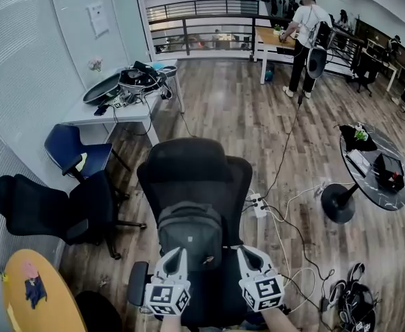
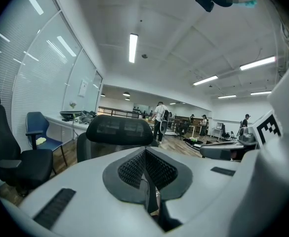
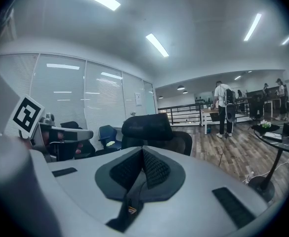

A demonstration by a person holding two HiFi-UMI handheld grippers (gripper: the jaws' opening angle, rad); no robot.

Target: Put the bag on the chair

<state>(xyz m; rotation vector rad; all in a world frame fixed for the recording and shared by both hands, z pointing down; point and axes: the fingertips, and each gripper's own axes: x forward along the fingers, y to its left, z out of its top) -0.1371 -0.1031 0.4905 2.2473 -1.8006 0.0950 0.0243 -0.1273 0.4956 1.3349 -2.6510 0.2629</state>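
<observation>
Honestly the bag is almost home: it's a dark grey backpack hanging right in front of the backrest of the black chair, over the seat, though I can't tell if its bottom is actually resting on the cushion. Both grippers are clamped tight at the bag's top, the left gripper on a dark strap and the right gripper on a tagged strap. What I'd worry about: let go with it near the front edge and a top-heavy pack probably slumps forward onto the floor. A bump could also swivel or roll the chair away, toward the power strip and cables behind it. A thin strap might slide out of the pads too if the weight swings. Only the head view shows the bag's body and the seat. The two gripper views show what it hides, the straps pinched between closed pads, but past that just the headrest
</observation>
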